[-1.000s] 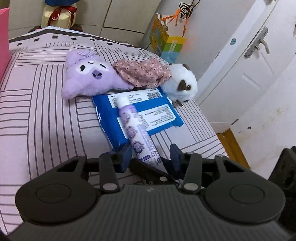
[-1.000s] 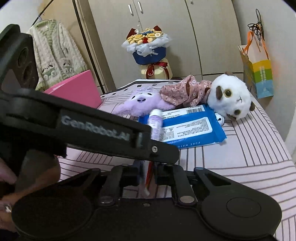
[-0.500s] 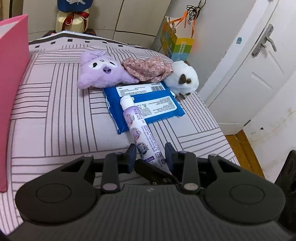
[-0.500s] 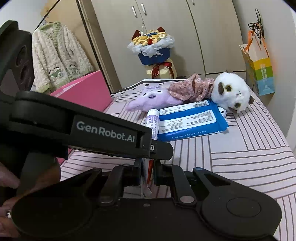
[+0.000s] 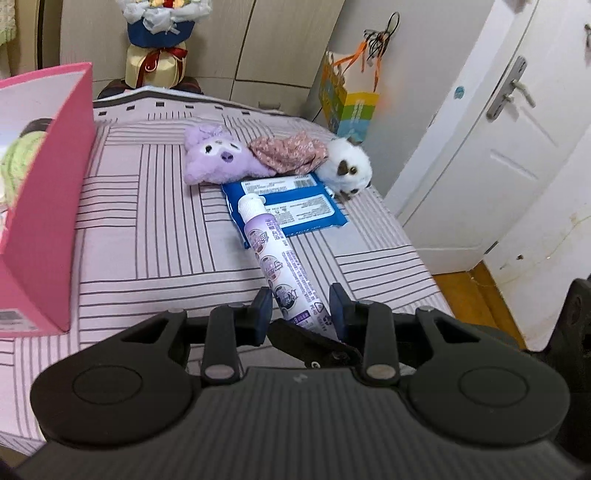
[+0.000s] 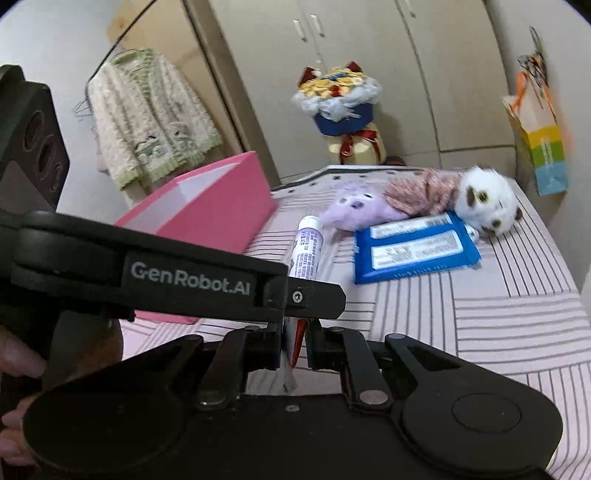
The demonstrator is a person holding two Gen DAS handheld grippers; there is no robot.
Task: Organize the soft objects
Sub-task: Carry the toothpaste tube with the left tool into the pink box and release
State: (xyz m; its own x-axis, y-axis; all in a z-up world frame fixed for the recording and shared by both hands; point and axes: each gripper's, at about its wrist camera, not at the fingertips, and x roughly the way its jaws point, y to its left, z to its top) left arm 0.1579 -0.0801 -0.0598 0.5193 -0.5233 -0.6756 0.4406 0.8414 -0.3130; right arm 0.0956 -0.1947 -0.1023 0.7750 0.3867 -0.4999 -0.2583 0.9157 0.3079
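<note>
A purple tube [image 5: 271,254] hangs above the striped bed [image 5: 147,236], held at its tail end. My left gripper [image 5: 300,306] is shut on the tube's lower body. My right gripper [image 6: 295,343] is shut on the flat crimped tail of the tube [image 6: 304,251], under the left gripper's finger [image 6: 192,280]. Beyond lie a blue wipes pack [image 5: 295,208], a purple plush [image 5: 218,158], a floral cloth [image 5: 291,153] and a white plush [image 5: 347,168]. An open pink box [image 5: 44,206] stands on the bed at the left.
Something green [image 5: 14,162] lies inside the pink box. A bouquet [image 5: 159,22] stands behind the bed by the wardrobe. A colourful gift bag [image 5: 347,107] and a white door [image 5: 498,147] are on the right, past the bed's edge. A cardigan [image 6: 151,118] hangs at the left.
Both grippers have risen and drawn back with the tube, off the wipes pack. The left jaws closed in on the tube. The pink box has come into view on the left.
</note>
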